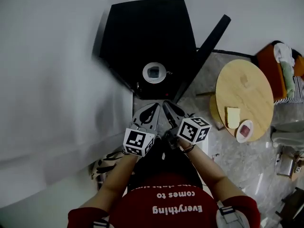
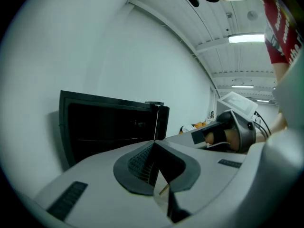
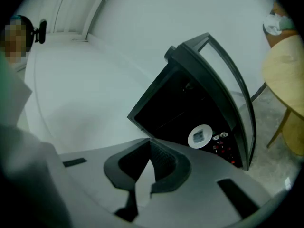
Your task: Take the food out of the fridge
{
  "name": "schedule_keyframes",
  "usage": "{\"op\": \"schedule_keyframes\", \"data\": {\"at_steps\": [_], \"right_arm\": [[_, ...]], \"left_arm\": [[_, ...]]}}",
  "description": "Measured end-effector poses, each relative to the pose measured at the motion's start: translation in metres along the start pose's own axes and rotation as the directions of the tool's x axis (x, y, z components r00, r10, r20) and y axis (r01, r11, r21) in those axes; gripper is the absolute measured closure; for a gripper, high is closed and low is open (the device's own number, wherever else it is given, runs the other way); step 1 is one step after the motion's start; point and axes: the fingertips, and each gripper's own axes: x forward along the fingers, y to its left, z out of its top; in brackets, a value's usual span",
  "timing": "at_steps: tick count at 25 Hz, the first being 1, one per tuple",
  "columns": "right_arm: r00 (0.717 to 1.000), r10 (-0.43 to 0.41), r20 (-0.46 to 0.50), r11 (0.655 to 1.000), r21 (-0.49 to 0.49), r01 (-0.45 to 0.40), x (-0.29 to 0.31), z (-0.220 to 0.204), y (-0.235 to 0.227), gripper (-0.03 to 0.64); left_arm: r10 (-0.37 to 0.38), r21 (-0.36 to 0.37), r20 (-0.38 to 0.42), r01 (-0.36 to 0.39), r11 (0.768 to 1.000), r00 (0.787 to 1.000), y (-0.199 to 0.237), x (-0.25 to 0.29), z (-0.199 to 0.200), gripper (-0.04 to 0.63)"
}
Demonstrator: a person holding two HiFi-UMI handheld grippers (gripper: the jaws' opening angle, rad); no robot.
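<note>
While both tools sit side by side in front of me, I read each of them as closed and carrying nothing. The left tool (image 1: 151, 111) has its jaw tips pressed together in the left gripper view, with only bare wall and the dark fridge front beyond them. The right tool (image 1: 169, 108) shows the same in its own view: tips meeting, nothing between the pads. The two point roughly level toward the fridge (image 1: 142, 32), which stands black against the white wall (image 1: 47, 80).

Its door (image 1: 205, 49) is swung open to the right. Inside, low in the dark cavity, a white round plate (image 1: 154, 72) rests on a shelf with a squarish grey piece of food (image 1: 154, 71) on it. Neither tool touches it; both are well short of the opening. In the right gripper view some small reddish items sit just beside the plate, lower in the fridge, too small for me to tell what they are.

Off to my right stands a round wooden tabletop (image 1: 247, 84) on the pale stone floor (image 1: 237, 165). Near its front edge lies a slice of bread (image 1: 232, 117), and just beside that a small plate (image 1: 245, 130) with something pinkish on it.
</note>
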Motion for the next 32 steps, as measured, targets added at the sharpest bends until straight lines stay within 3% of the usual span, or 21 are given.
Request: {"op": "schedule_keyframes", "data": {"at_steps": [7,19,23,26,28,32], "right_arm": [[0.997,0.074,-0.037,0.997,0.023,-0.073,0.045,-0.029,-0.010,0.606],[0.998,0.063,-0.028,0.998,0.027,-0.062,0.115,-0.098,-0.117,0.606],[0.997,0.073,-0.007,0.978,0.196,-0.070,0.132,-0.104,-0.143,0.604],[0.999,0.032,-0.012,0.952,0.305,-0.027,0.144,-0.108,-0.168,0.573],[1.000,0.008,-0.014,0.921,0.391,-0.002,0.153,-0.111,-0.186,0.493],[0.998,-0.054,0.014,0.844,0.535,0.038,0.171,-0.112,-0.222,0.454]], "left_arm": [[0.090,-0.033,0.023,-0.089,0.995,0.996,0.039,-0.008,-0.034,0.594],[0.144,-0.044,0.030,-0.142,0.989,0.989,0.099,0.044,-0.158,0.594],[0.159,-0.063,-0.001,-0.159,0.985,0.987,0.118,0.063,-0.184,0.594],[0.174,-0.067,-0.045,-0.177,0.982,0.984,0.128,0.075,-0.190,0.594],[0.173,-0.055,-0.057,-0.176,0.983,0.983,0.129,0.079,-0.188,0.594],[0.159,-0.051,-0.056,-0.162,0.985,0.986,0.124,0.082,-0.185,0.594]]}}
